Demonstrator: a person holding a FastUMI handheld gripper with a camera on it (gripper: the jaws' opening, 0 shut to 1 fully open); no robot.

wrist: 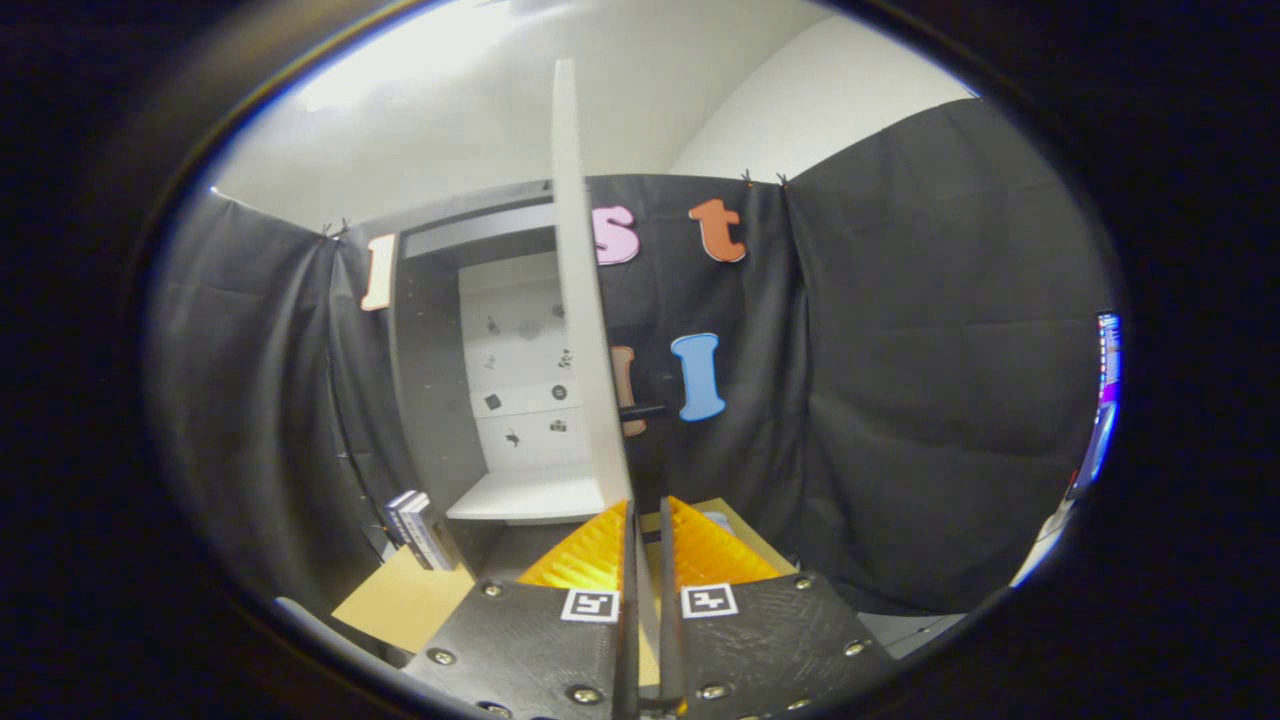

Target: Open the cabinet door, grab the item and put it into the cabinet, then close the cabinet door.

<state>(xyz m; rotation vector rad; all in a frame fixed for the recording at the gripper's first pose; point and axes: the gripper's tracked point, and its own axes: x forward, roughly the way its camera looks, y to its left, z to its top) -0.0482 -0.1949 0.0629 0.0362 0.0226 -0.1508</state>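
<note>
Now — gripper (647, 512) nearly closed, empty | cabinet door (580, 300) white, edge-on, open

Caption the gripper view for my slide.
Gripper jaws nearly shut just below the open cabinet door's edge, books beside the cabinet.

Matt cabinet door (580, 300), ribbed fingers (600, 550)

The cabinet door (580, 300) stands open, edge-on just ahead of the nearly closed gripper (646, 515). The cabinet (440, 400) lies left of it, books (418, 530) beside its foot.
</note>
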